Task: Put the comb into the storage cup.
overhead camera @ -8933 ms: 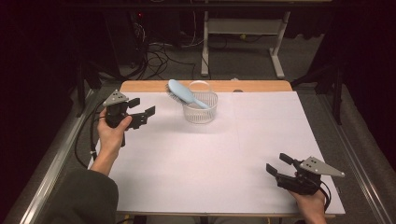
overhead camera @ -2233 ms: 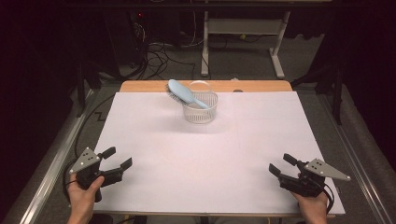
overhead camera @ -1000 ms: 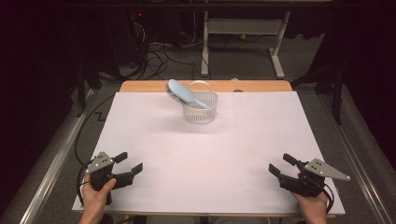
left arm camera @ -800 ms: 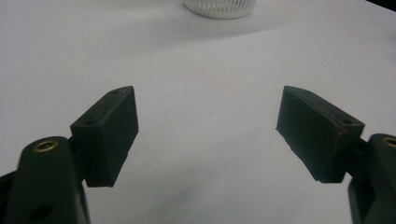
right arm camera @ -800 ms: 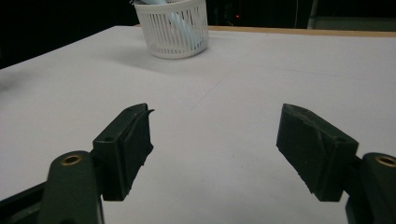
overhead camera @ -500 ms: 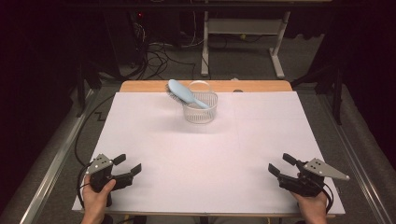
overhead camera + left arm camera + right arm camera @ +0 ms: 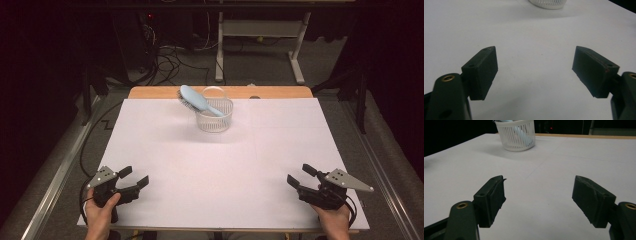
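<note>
While both hands rest at the near corners of the counter (image 7: 165, 150), which is covered by a white sheet with a bare wooden strip along its far edge, the left claw (image 7: 134, 178) and right claw (image 7: 299, 175) each stand with jaws apart, holding nothing. A white slatted basket (image 7: 214, 116) sits near the far edge, well apart from both, a pale blue hairbrush (image 7: 196, 100) leaning in it, head sticking out. Behind: dark room, grey floor, cables (image 7: 172, 57), a white metal frame (image 7: 260, 35).

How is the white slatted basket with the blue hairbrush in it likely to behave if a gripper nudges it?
The basket looks like thin, light plastic, so it would probably slide easily on the smooth white table cover. The hairbrush leans out over its rim, so the load sits off-centre and a push may tip it.
</note>
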